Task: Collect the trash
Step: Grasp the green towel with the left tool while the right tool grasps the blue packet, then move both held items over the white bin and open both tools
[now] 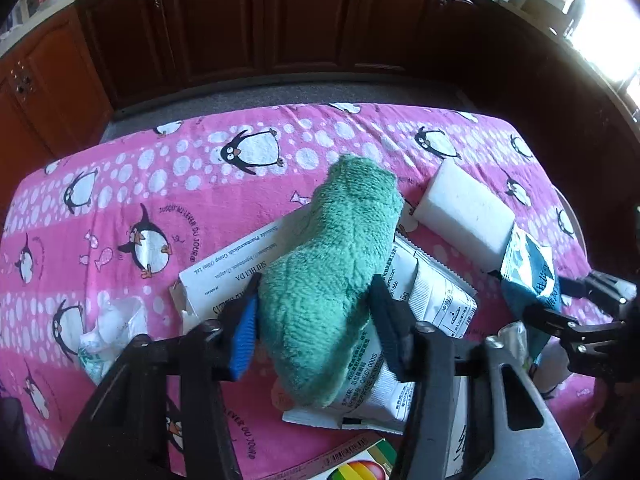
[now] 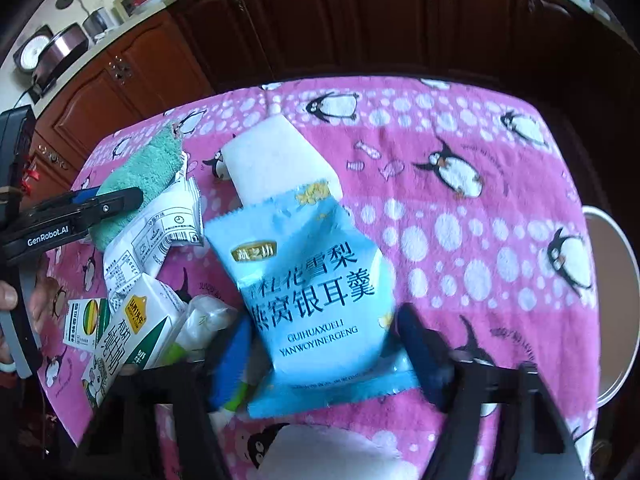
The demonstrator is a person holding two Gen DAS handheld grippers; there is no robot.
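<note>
1. Jaws of the left gripper (image 1: pixel 316 324) pinch a green fuzzy cloth (image 1: pixel 332 264) lying on white wrappers (image 1: pixel 436 300).
2. Right gripper (image 2: pixel 324 356) jaws pinch a light-blue snack packet (image 2: pixel 316 292) over the pink penguin-covered bench (image 2: pixel 460 220).

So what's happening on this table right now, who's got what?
A person works two handheld grippers over a pink penguin-print cloth strewn with wrappers. The left gripper straddles a fluffy green cloth lying on a white printed carton, pads at its sides. The right gripper straddles a light blue snack pouch, which overlaps a white foam block. A firm grip isn't clear on either. A white bin rim sits at the table's right edge.
</note>
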